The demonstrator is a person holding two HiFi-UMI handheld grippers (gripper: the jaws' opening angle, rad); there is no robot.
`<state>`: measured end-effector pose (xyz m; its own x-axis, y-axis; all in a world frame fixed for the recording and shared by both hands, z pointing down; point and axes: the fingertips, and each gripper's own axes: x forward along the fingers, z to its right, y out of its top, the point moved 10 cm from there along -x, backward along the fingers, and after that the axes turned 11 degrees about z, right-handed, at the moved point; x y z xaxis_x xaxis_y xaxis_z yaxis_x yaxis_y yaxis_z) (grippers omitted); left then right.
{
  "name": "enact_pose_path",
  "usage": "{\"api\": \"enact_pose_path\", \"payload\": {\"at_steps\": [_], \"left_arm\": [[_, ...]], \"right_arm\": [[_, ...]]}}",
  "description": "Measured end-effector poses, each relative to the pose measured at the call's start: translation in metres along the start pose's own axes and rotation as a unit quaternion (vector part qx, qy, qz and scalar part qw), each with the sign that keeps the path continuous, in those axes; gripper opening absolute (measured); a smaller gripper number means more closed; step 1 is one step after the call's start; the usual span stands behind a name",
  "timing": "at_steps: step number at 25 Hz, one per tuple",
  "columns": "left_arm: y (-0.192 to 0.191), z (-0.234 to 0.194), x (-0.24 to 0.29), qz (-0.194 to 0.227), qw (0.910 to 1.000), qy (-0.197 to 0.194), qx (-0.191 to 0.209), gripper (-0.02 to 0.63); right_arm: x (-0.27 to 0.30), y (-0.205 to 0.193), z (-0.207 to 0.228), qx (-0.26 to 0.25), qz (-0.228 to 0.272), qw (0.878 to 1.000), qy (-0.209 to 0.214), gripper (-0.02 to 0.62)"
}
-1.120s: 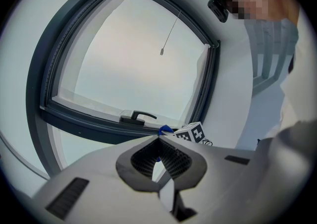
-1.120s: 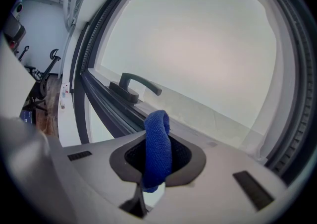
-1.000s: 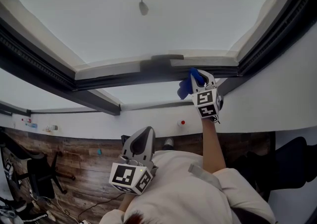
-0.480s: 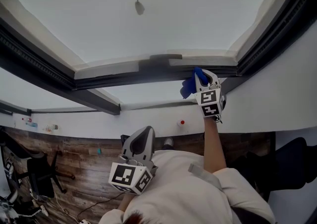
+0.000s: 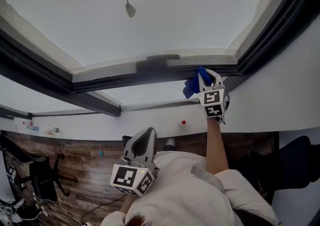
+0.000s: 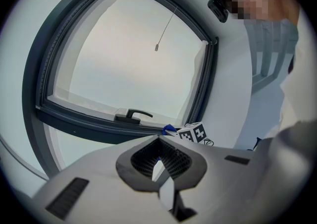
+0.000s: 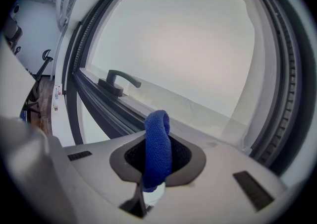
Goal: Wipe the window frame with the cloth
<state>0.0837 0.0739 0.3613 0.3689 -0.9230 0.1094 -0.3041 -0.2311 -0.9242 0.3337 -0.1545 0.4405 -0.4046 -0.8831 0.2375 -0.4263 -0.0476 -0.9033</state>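
My right tool (image 5: pixel 203 76) grips the blue cloth (image 5: pixel 190 88) against the window frame (image 5: pixel 125 76), toward two o'clock. My left tool (image 5: pixel 144 140) is closed and empty. The wiping looks partly done.

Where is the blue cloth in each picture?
Head view: blue cloth right of centre, at the window frame.
Left gripper view: small blue scrap just below centre.
Right gripper view: bottom centre, held in the jaws.
Shared landmark: window handle, left of the cloth in every view.
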Motion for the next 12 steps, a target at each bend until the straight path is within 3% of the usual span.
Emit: {"api": "enact_pose_path", "payload": {"at_steps": [12], "left_arm": [[0.0011,0.0028,0.0087,-0.003,1.0,-0.005,0.002,0.006]], "right_arm": [[-0.0026,-0.0049,0.0092,0.004,-0.002,1.0,-0.005,0.05]]}}
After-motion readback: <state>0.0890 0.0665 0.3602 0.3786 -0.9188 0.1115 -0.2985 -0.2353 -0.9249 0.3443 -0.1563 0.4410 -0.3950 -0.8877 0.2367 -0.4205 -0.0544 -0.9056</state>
